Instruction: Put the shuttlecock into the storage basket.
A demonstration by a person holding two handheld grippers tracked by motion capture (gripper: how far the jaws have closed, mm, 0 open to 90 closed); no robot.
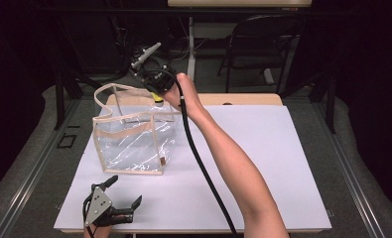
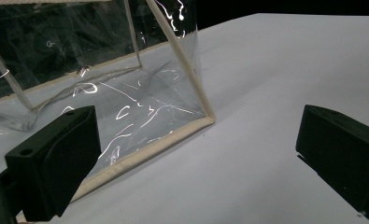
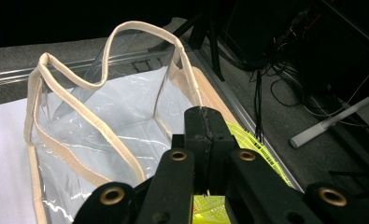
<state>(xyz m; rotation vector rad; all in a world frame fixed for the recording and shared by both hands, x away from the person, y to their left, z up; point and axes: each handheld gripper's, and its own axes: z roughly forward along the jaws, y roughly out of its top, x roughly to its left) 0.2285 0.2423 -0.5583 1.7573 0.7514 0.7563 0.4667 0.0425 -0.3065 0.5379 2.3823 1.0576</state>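
Note:
A clear plastic bag [image 1: 129, 141] with beige trim and handles stands open on the white table cover [image 1: 263, 163], left of centre. My right gripper [image 1: 157, 93] hangs over the bag's far right corner, pointing down. In the right gripper view its jaws are pressed together [image 3: 203, 128] on a bright yellow ribbed object [image 3: 252, 144], just above the bag's open mouth [image 3: 102, 116]. The yellow object [image 1: 158, 99] peeks out under the hand. My left gripper [image 1: 125, 190] rests near the table's front left edge, open and holding nothing [image 2: 198, 158]. It faces the bag's lower corner [image 2: 206, 117].
A black folding chair [image 1: 263, 44] and a white desk leg [image 1: 190, 47] stand behind the table. Cables [image 3: 266, 88] lie on the floor to the bag's far side. The right gripper's black cable [image 1: 203, 168] trails along the forearm across the table.

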